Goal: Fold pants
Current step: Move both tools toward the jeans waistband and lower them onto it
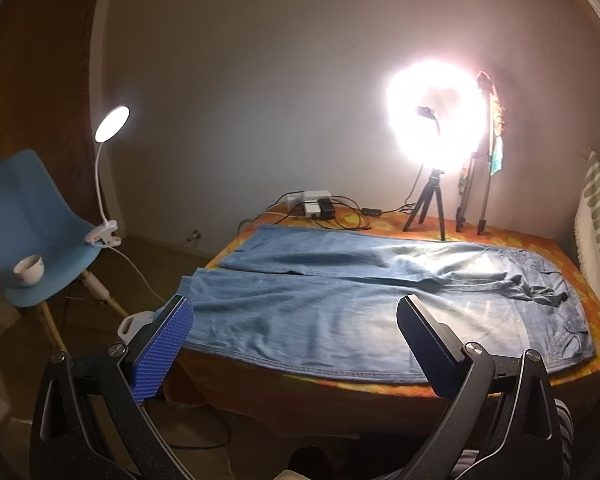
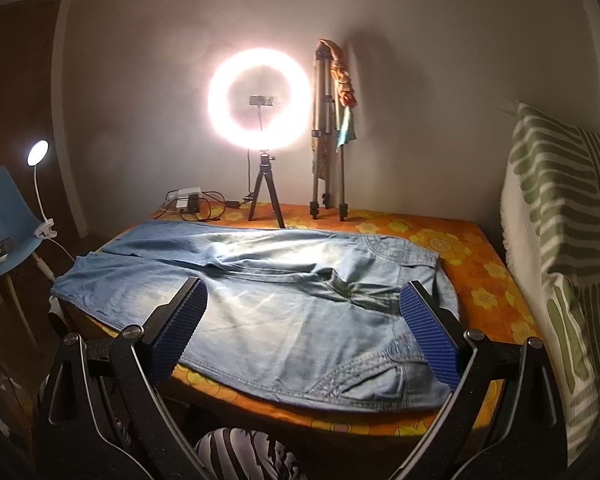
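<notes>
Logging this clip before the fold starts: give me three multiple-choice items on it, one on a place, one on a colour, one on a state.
1. Where does the cup stand?
A. on the blue chair
B. on the jeans
C. on the floor

2. What colour is the cloth under the jeans?
A. plain white
B. orange with yellow flowers
C. green stripes

3. How are the two grippers?
A. both shut on denim
B. one open, one shut
C. both open

Answers: 1 A, the cup sits on the chair seat. 2 B, flowered orange shows around the denim. 3 C, the left gripper and right gripper show spread fingers holding nothing.
</notes>
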A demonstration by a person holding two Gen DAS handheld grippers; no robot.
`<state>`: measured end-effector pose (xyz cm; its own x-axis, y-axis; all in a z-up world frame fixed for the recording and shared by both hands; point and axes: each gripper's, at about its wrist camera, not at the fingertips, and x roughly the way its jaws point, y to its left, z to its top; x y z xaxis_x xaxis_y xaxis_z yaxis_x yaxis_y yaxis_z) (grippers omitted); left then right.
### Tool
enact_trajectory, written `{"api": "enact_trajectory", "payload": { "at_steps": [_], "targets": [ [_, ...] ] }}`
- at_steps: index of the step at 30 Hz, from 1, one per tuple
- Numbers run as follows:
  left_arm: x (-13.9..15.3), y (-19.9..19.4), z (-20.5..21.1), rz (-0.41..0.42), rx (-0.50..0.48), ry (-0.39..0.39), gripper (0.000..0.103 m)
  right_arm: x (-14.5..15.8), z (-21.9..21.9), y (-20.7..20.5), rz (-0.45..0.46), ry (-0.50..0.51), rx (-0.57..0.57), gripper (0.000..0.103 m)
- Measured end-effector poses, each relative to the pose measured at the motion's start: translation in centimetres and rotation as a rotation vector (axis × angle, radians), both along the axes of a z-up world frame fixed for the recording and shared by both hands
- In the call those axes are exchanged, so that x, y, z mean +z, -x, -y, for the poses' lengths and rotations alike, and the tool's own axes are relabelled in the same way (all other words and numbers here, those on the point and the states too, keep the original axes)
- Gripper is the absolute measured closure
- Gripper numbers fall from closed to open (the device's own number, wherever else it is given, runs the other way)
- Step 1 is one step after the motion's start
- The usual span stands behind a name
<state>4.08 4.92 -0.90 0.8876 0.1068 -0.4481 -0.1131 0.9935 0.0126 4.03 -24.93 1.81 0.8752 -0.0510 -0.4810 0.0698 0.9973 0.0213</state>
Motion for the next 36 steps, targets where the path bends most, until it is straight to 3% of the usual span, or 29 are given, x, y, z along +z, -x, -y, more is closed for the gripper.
{"api": "enact_trajectory", "payload": {
  "at_steps": [15,22,27,36],
  "targets": [
    [0.2,-6.0,-2.0,-0.005,0.037,-0.058,0.004,-0.7,-1.7,-10.0,-0.025,-0.052,0.09,0.004],
    [-0.4,-9.9,-2.5,-0.021,0.033,-0.071,0.008,-1.3,-1.6,-15.9,-0.047,-0.088,0.125,0.01],
    [-1.6,-13.7,-2.8,-0.062,0.015,-0.076,0.011,-1.9,-1.2,-19.9,-0.078,-0.078,0.149,0.016],
    [-3.5,-21.4,-3.4,-0.137,-0.025,-0.05,0.021,-3.7,-0.4,-28.2,-0.13,-0.072,0.202,0.016]
  ]
}}
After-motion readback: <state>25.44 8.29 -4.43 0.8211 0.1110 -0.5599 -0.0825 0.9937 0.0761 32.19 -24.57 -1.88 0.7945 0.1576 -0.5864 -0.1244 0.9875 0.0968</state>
